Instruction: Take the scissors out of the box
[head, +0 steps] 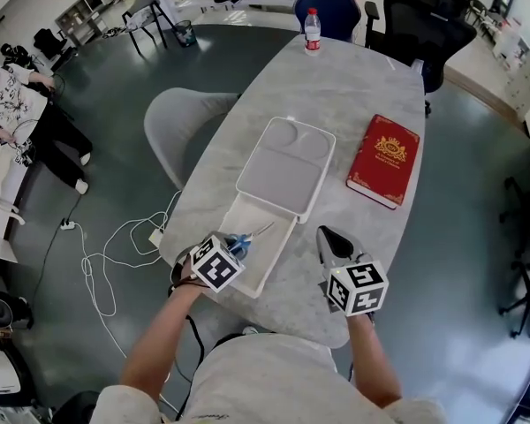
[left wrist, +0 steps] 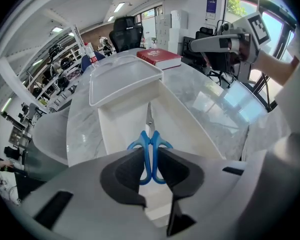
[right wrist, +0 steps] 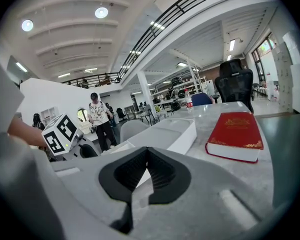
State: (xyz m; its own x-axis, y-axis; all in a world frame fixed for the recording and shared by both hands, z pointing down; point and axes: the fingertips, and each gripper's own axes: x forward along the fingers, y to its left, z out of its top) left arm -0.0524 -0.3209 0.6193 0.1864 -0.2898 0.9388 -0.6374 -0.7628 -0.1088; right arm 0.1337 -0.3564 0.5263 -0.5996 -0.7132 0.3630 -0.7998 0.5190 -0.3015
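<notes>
Grasping is done and lifting is called for: the scissors (left wrist: 149, 134) are pinched in the box (left wrist: 190, 119) by the fingers of the left gripper (left wrist: 151, 156), those of the right gripper (right wrist: 146, 156) pressed together.

In the head view the left tool (head: 232, 247) covers most of the scissors (head: 250, 237); only some blue handle and the blade show ahead of it. In the left gripper view its pads (left wrist: 125, 173) hide the sides of the handle loops, and the near end of the box (left wrist: 109, 134) lies hidden beneath it. Print on the red book (head: 384, 160) is too small to read.
</notes>
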